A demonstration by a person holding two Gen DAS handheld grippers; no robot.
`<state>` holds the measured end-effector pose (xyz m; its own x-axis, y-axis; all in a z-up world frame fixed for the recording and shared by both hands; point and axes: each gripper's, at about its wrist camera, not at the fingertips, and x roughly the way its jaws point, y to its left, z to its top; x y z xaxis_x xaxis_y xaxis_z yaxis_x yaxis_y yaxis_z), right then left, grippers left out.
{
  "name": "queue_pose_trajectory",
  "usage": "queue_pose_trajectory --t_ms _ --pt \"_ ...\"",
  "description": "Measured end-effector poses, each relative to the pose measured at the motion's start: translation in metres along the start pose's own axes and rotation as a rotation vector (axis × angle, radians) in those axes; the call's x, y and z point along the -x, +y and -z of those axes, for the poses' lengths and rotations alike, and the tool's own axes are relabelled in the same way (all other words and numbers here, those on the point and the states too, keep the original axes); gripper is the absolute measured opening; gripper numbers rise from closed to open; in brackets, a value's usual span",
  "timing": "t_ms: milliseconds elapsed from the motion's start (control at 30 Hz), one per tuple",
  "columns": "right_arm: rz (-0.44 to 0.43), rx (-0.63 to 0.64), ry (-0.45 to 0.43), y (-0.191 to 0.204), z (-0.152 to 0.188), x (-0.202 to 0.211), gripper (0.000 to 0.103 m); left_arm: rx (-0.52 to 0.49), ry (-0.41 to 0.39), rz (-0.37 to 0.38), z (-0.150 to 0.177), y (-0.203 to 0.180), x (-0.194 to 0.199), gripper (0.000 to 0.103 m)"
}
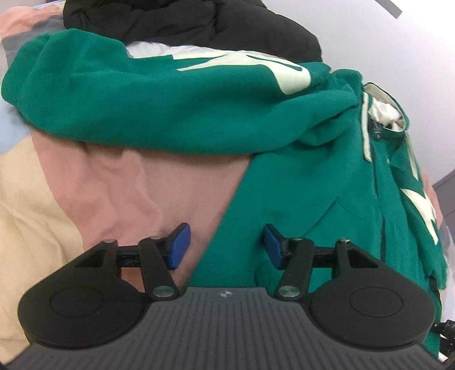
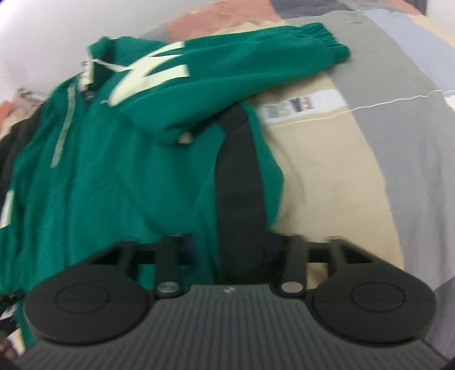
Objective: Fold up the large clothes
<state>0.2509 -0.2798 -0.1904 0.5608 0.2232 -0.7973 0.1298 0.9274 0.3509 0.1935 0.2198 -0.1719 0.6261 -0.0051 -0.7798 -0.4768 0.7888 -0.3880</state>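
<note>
Green sweatshirt [image 1: 298, 182] lies spread on the patchwork bedspread [image 1: 37, 227], sleeves out to both sides. Left gripper [image 1: 224, 246] hangs apart over its side edge, nothing between the pads. Right gripper [image 2: 227, 250] too blurred, cannot tell. Thick soft fleece, probably heavy and floppy: take the hem corners

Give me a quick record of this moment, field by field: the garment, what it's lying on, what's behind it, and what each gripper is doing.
garment: green jacket with pale lettering, spread out, not yet folded
sleeve: one sleeve lies out sideways, its cuff on the bedding
surface: patchwork bedding in pink, beige and grey
behind: black garment bunched beyond the jacket
left gripper: open, over the jacket's edge, pads not pressing it
right gripper: blurred, at the jacket's hem; grip cannot be told
</note>
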Motion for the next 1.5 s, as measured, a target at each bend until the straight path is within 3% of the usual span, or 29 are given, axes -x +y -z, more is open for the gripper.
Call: queue_pose_trajectory --t_ms 67,133,200,333,467,600,767,800,833,867,900,967,1233,1367,1500 --pt "-0.047 0.021 -0.005 0.003 0.001 0.014 0.018 -0.028 0.009 0.004 0.003 -0.003 0.002 0.041" --pt "-0.074 0.063 -0.032 0.010 0.002 0.033 0.016 -0.060 0.010 0.018 0.006 -0.008 0.007 0.016" --pt "-0.092 0.099 -0.044 0.017 0.001 0.052 0.016 -0.085 0.000 0.041 0.005 -0.011 0.018 0.008" --pt "-0.096 0.196 -0.051 0.030 -0.003 0.087 0.015 -0.086 0.017 0.142 0.001 -0.011 0.047 0.006" --pt "-0.083 0.301 -0.043 0.043 -0.001 0.115 0.015 -0.116 0.036 0.139 -0.001 -0.014 0.075 0.006" --pt "-0.029 0.321 0.023 0.044 0.012 0.102 0.016 -0.155 0.073 0.077 0.003 -0.014 0.071 0.006" --pt "-0.038 0.223 0.059 0.032 0.016 0.082 0.022 -0.187 0.067 0.047 0.007 -0.014 0.070 0.015" --pt "-0.039 0.211 0.060 0.031 0.014 0.082 0.026 -0.189 0.064 0.037 0.006 -0.014 0.071 0.030" --pt "-0.038 0.192 0.058 0.028 0.010 0.083 0.037 -0.188 0.057 0.031 0.005 -0.013 0.072 0.051" --pt "-0.036 0.177 0.052 0.028 0.010 0.087 0.049 -0.187 0.040 0.024 0.003 -0.014 0.075 0.058" --pt "-0.040 0.160 0.040 0.026 0.007 0.091 0.054 -0.193 0.018 0.021 0.002 -0.016 0.078 0.060" --pt "-0.070 0.123 0.010 0.020 -0.004 0.096 0.062 -0.223 -0.024 0.006 -0.001 -0.025 0.086 0.061" --pt "-0.152 -0.169 -0.130 -0.023 -0.054 0.065 0.065 -0.354 -0.165 0.082 0.011 -0.092 0.096 0.065" --pt "-0.167 -0.380 -0.123 -0.048 -0.069 0.015 0.067 -0.369 -0.164 0.133 0.027 -0.127 0.070 0.066" --pt "-0.186 -0.463 -0.117 -0.058 -0.082 -0.038 0.067 -0.342 -0.132 0.223 0.044 -0.143 0.035 0.066"
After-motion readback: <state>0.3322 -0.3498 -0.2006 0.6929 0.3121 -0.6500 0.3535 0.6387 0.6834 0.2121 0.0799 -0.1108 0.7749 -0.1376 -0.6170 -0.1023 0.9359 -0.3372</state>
